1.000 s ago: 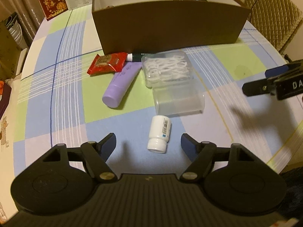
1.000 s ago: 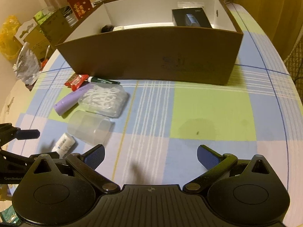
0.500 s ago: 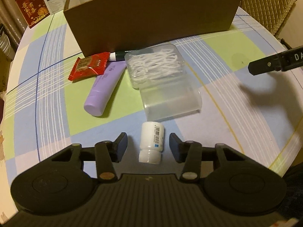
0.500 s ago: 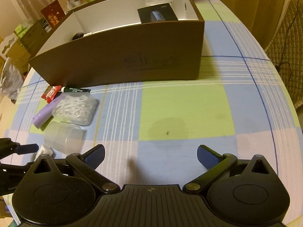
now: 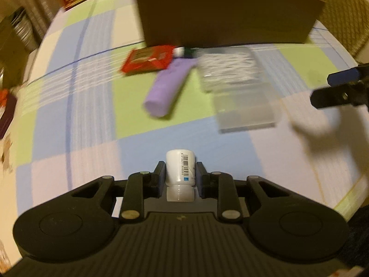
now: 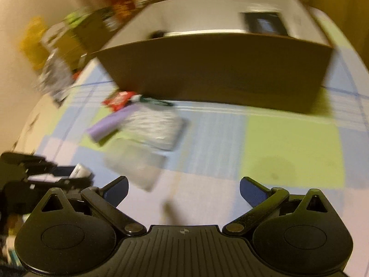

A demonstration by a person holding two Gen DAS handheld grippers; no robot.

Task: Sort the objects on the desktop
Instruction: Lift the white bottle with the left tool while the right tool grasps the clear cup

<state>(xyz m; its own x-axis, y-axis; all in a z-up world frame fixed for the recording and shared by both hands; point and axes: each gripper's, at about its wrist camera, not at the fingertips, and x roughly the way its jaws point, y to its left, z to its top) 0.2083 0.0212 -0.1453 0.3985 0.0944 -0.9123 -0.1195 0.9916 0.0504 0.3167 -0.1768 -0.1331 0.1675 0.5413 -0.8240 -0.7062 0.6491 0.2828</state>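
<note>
Since earlier frame: left gripper fingers closed from wide apart onto bottle; bottle now clamped between them, cap toward camera, body pointing at box. Both views blurred, so both grippers likely in motion. Right gripper fingers apart, empty, above desk in front of box. Tube, red packet, clear case lie in front of box, unsorted. Judgement: grasp done; next step likely carry bottle into box.
</note>
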